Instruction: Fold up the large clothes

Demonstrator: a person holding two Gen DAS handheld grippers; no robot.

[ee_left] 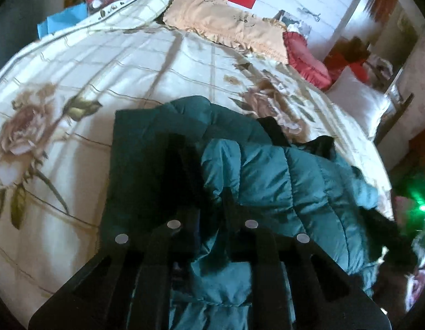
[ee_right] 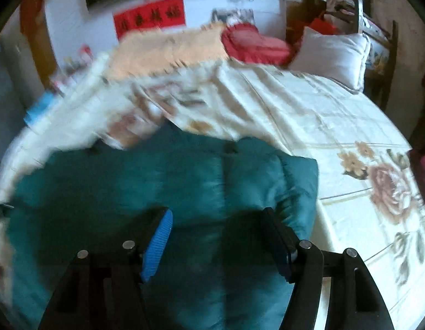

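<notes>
Big floral quilt [ee_left: 157, 63] spread across the bed, peach pillow [ee_left: 226, 24] and red cushion [ee_left: 306, 57] up top. Teal puffer jacket [ee_right: 157, 181] bunched on the near side. Left gripper [ee_left: 207, 189] clamped on a fold of jacket. Right gripper [ee_right: 218, 233] spread wide above it, holding nothing.

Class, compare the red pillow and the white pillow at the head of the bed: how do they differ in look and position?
The red pillow has a frilled edge; the white pillow is plain and smooth. The red pillow lies next to the peach cover; the white pillow sits at the bed's corner, propped up against the wooden frame. The red one looks flatter, the white one plumper. Both rest on the flowered bedspread.
</notes>
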